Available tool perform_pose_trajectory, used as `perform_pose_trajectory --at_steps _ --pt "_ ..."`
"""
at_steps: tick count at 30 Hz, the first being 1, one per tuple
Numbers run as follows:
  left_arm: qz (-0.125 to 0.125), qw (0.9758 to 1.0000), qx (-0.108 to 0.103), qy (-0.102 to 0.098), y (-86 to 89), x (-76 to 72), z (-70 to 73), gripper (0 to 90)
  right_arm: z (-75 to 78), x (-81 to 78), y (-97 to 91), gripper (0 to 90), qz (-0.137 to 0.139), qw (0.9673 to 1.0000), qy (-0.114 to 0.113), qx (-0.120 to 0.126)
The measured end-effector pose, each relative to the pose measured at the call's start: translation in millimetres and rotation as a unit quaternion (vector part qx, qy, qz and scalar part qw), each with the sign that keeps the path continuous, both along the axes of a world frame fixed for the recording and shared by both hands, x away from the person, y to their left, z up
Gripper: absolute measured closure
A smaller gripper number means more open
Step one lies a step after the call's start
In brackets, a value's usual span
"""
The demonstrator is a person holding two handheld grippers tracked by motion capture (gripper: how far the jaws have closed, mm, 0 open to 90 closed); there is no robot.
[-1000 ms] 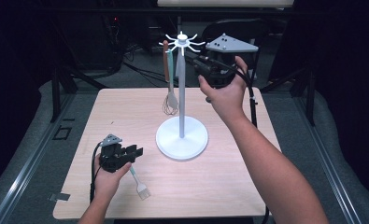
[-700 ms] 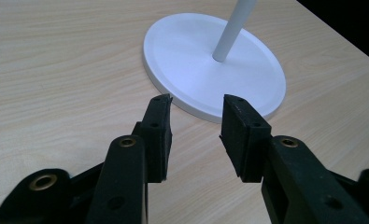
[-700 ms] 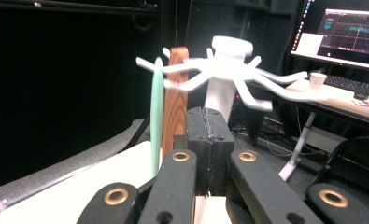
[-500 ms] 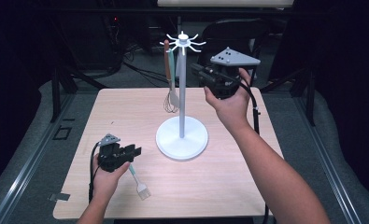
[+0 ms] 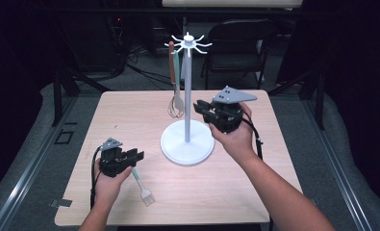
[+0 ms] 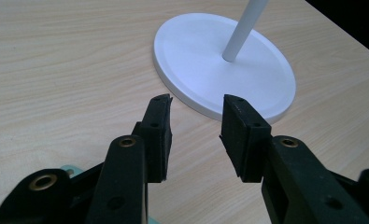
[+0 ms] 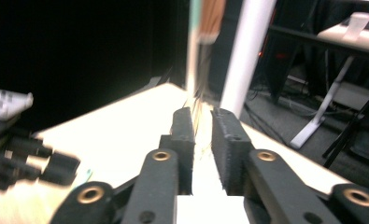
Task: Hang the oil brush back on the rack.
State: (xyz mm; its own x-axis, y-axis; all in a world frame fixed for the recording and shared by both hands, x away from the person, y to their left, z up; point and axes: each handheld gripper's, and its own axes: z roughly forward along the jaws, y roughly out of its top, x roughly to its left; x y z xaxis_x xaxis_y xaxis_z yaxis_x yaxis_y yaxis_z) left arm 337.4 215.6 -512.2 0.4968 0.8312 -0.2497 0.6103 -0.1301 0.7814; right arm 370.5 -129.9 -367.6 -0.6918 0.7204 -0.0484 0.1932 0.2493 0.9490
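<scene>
From the high view I see my right tongs (image 5: pixel 203 109) held level just beside the pole of the white utensil stand (image 5: pixel 187 142), on its right, pointing left toward the whisk (image 5: pixel 175 105) that hangs from one of the hooks at the top of the stand. A second utensil with a pale teal handle (image 5: pixel 177 65) hangs right next to the whisk's brown handle. In the right gripper view my jaws have just been opening; they now stand a little apart with nothing pressed between the pads, and the blurred whisk wires (image 7: pixel 197 100) and the white pole (image 7: pixel 244 56) rise beyond the tips. My left tongs (image 5: pixel 132 156) rest low over the near left part of the wooden tabletop (image 5: pixel 255 187), well apart from the stand. In the left gripper view these jaws are spread about halfway with bare wood between them, aimed at the round base of the stand (image 6: pixel 224 65). A small basting brush (image 5: pixel 143 188) with a teal handle and pale bristles lies on the tabletop just under and in front of my left hand (image 5: pixel 108 180); I cannot tell whether the gripper body touches its handle. My right hand (image 5: pixel 235 137) wraps the right gripper from below.
</scene>
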Motion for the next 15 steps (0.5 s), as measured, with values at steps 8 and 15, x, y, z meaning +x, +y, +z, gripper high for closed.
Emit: perform_pose_trajectory --at_steps 8,15 --pt "0.001 1.0 0.0 -0.002 1.6 0.5 -0.3 62.6 -51.5 -11.9 12.9 62.0 0.031 0.9976 0.051 -0.036" --pt "0.001 1.0 0.002 -0.001 3.4 0.7 -0.4 62.3 -90.2 -15.2 23.1 58.6 0.037 0.9934 0.086 -0.066"
